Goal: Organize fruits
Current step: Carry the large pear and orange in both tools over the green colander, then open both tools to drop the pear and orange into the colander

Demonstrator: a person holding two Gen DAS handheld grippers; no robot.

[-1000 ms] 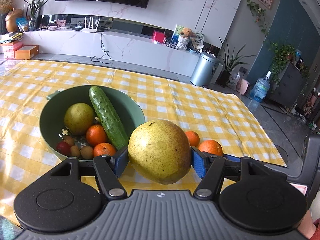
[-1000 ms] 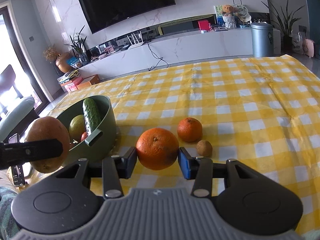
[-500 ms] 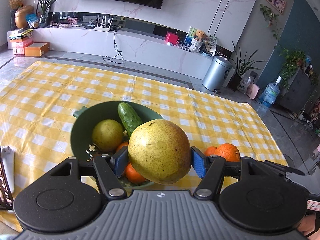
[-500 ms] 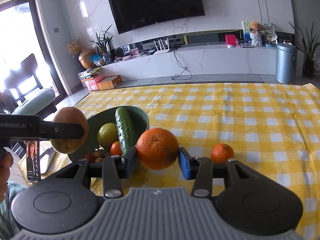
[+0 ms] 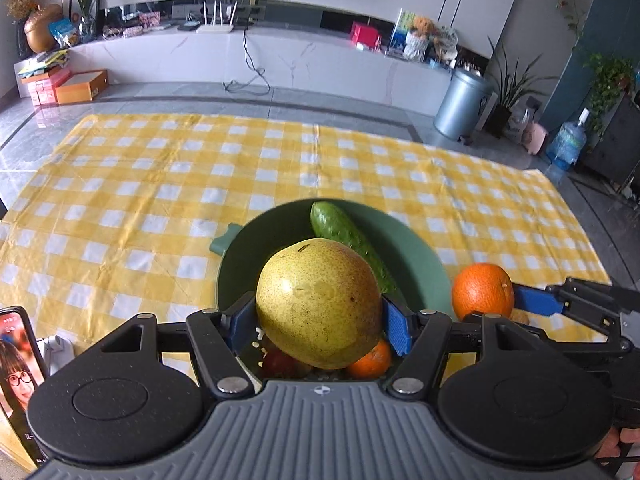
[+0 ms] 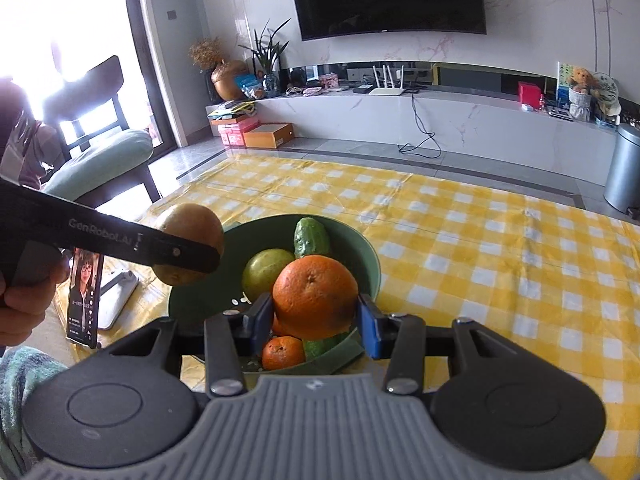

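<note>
Both fruits look ready to drop: the left claw (image 5: 320, 322) grips the pear (image 5: 319, 303) and the right claw (image 6: 315, 316) the orange (image 6: 315, 297), over the green bowl (image 6: 370, 264); next, lower and release gently

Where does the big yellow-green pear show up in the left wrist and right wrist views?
Left wrist: pear centre, clamped between the left gripper fingers, over the green bowl.
Right wrist: pear at left, partly behind a black finger.
Shared landmark: the cucumber in the bowl.
</note>
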